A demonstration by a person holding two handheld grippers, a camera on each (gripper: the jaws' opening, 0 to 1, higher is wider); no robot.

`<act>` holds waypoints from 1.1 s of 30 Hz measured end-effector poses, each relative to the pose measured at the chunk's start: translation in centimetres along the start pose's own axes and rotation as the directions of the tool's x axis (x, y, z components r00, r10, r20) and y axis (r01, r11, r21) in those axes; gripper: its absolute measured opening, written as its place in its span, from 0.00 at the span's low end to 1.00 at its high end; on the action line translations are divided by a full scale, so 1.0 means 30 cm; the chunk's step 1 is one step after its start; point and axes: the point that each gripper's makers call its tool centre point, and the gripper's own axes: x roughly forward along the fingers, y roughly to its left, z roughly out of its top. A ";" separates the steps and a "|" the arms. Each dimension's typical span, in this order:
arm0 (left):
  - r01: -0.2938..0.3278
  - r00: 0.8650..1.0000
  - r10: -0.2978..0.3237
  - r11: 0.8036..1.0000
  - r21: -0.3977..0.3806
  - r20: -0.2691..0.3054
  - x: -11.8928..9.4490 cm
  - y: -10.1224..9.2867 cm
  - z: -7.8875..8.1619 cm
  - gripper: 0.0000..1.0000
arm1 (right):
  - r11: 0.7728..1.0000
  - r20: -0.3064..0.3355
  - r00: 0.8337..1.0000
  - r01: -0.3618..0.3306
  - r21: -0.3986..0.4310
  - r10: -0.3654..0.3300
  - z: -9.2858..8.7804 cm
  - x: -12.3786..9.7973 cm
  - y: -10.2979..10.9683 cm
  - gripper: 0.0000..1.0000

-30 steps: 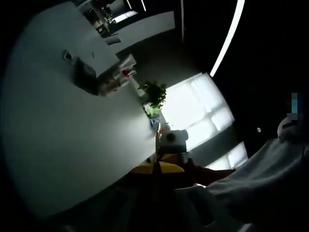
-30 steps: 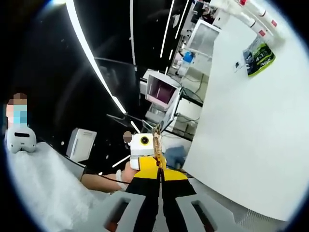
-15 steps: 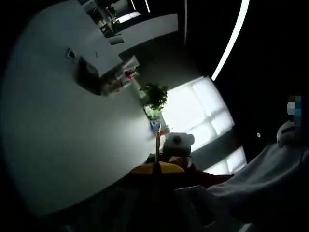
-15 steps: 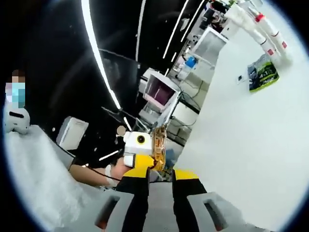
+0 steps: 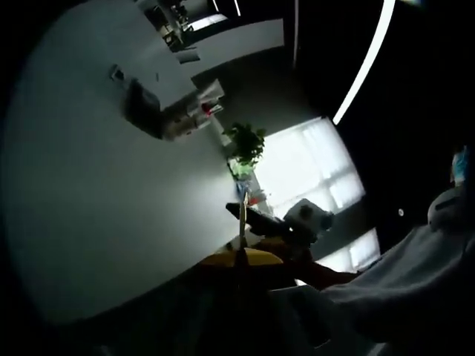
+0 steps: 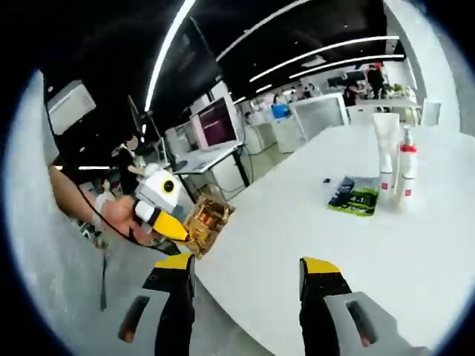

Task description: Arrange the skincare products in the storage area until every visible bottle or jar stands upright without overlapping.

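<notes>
My left gripper (image 5: pixel 241 256) is shut on a thin gold-patterned packet (image 5: pixel 242 222), seen edge-on between its yellow tips. The right gripper view shows that left gripper (image 6: pixel 182 230) coming in from the left, held by a hand, with the gold packet (image 6: pixel 205 221) just off the white table's (image 6: pixel 297 230) near edge. My right gripper (image 6: pixel 249 271) is open, its jaws wide apart above the table with nothing between them. Far across the table stand a white tube (image 6: pixel 386 148) and a red-labelled pump bottle (image 6: pixel 404 170), both upright. A green-and-black packet (image 6: pixel 355 196) lies flat beside them.
A small dark item (image 6: pixel 326 180) lies on the table near the flat packet. Beyond the table stand desks with monitors (image 6: pixel 215 122). In the left gripper view the table (image 5: pixel 89 208) spreads left, with a potted plant (image 5: pixel 245 141) and a bright window (image 5: pixel 304 159) behind.
My right gripper's jaws have gone from shut to wide open. The right gripper view has swung round toward the table. My left gripper still holds the gold packet.
</notes>
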 end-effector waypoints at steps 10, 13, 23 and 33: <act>-0.049 0.999 0.049 0.999 -0.008 -0.013 0.005 0.029 -0.009 0.00 | 0.968 -0.046 0.993 0.097 -0.232 -0.110 -0.053 0.041 -0.011 0.62; -0.058 0.998 0.058 0.998 -0.017 -0.001 0.002 0.037 -0.002 0.00 | 0.940 -0.096 0.990 0.070 -0.334 -0.108 -0.087 0.049 0.009 0.60; -0.099 0.995 0.099 0.993 -0.069 -0.007 -0.001 0.089 0.023 0.00 | 0.937 -0.119 0.989 0.040 -0.347 -0.086 -0.103 0.059 0.023 0.58; -0.155 0.987 0.153 0.987 -0.046 -0.044 0.021 0.125 0.116 0.00 | 0.915 -0.148 0.978 0.077 -0.397 -0.146 -0.124 0.053 -0.012 0.57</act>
